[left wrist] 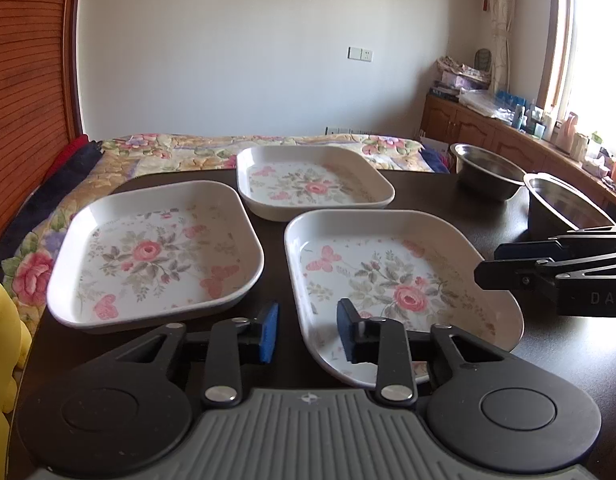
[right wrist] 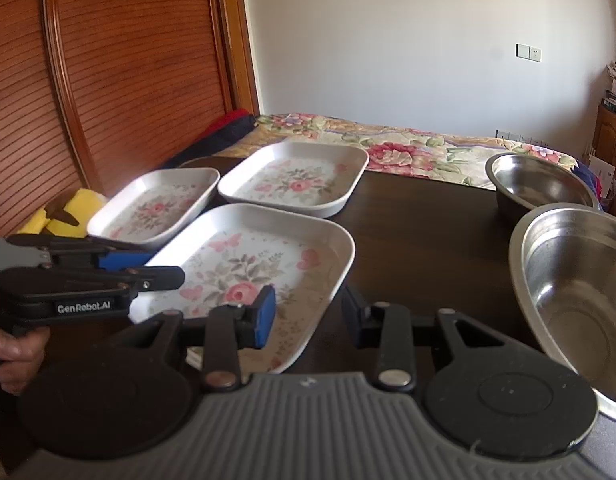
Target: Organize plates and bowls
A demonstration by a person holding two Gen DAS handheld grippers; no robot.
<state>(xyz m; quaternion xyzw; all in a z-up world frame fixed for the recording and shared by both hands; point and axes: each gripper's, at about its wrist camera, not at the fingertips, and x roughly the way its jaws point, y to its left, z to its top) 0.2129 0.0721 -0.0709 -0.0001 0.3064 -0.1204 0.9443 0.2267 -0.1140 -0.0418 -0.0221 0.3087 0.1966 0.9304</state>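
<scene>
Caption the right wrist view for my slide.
Open right gripper over the nearest floral plate's edge, two steel bowls at right.

Three plates lie on the table point(left wrist: 427, 196) ahead of the jaws: one left point(left wrist: 156, 252), one right point(left wrist: 391, 280), one behind point(left wrist: 311, 180). Two bowls point(right wrist: 579, 280) sit farther right.

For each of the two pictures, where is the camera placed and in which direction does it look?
Left wrist view: on the left hand-held gripper, open, facing three floral plates; the right hand-held gripper enters at right.
Right wrist view: on the right hand-held gripper, open, facing the nearest plate; a hand shows.
Shared: the plates, two steel bowls, the dark table.
</scene>
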